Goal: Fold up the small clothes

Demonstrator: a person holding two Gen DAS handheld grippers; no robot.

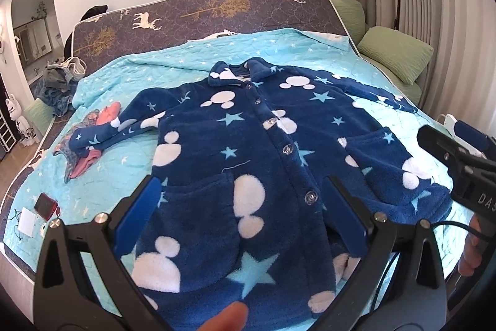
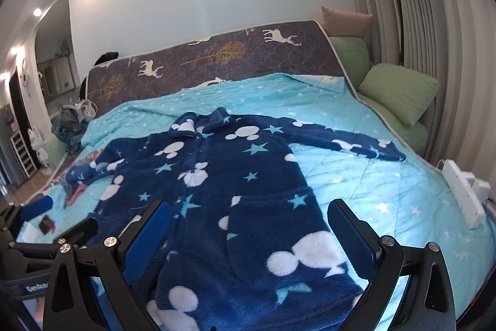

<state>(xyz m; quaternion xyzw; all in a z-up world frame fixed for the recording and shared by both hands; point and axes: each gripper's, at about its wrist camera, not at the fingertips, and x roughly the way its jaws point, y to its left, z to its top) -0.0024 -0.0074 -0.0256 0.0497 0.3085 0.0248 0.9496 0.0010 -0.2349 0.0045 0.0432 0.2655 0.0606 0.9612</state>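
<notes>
A dark blue fleece pajama top [image 1: 248, 145] with white mouse-head shapes and light blue stars lies flat, buttoned and face up, on a turquoise quilt [image 1: 148, 67]. Both sleeves are spread out to the sides. My left gripper [image 1: 241, 194] hovers open above the lower hem, over the left pocket and the button row. The right gripper [image 2: 248, 216] is open too, above the right pocket, and nothing sits between its blue pads [image 2: 148, 234]. In the left wrist view the right gripper [image 1: 458, 157] shows at the right edge. A fingertip [image 1: 226, 318] appears at the bottom.
Pink and patterned small garments [image 1: 90, 138] lie under the left sleeve end. A red phone and white paper [image 1: 37, 210] rest near the quilt's left edge. Green pillows [image 1: 396, 51] line the right side, a white power strip [image 2: 465, 194] sits on the bed's right, and a clothes pile [image 1: 59, 79] is far left.
</notes>
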